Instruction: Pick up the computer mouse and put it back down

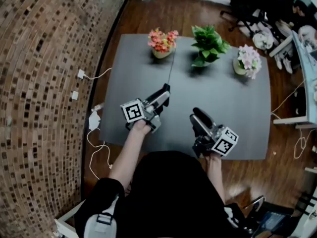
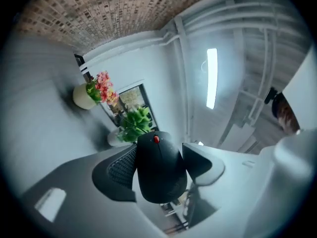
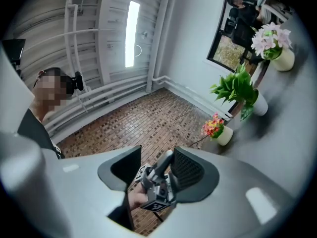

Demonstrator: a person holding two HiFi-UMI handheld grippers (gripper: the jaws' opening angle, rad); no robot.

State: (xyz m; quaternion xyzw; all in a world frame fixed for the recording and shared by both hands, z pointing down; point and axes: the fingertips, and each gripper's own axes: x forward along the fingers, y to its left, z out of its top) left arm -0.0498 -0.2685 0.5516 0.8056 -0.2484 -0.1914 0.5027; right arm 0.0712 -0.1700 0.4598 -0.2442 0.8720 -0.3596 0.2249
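Near edge of the grey table (image 1: 223,108): the person is holding one gripper in each hand, left hand (image 1: 141,128) and right hand (image 1: 212,157), both low in the head view.

Left claw (image 1: 165,90) is pointing up-frame and slightly right, over the near-left part of the table. In the left gripper view its jaws are standing partly closed and are pressing on a black computer mouse (image 2: 159,170), one pad on each flank. The mouse is sitting with its red scroll wheel (image 2: 156,140) facing away from the camera. It is hanging in the claw, clear of the table top, with wall and ceiling showing behind it. A thin dark cord (image 1: 172,66) is running from the claw tip toward the far pots.

Right claw (image 1: 198,115) is hovering just right of the left one, near but apart from it. Its jaws are standing wide apart and gripping nothing; through the gap the right gripper view is showing only the other gripper and the hand on it.

Far edge of the table: three pots are standing in a row, well apart from both claws. These are orange-pink flowers (image 1: 162,42), a green leafy plant (image 1: 208,44) and white-pink flowers (image 1: 246,61).

A brick wall (image 1: 44,83) is rising at left, and wood floor (image 1: 148,14) is showing beyond the table.
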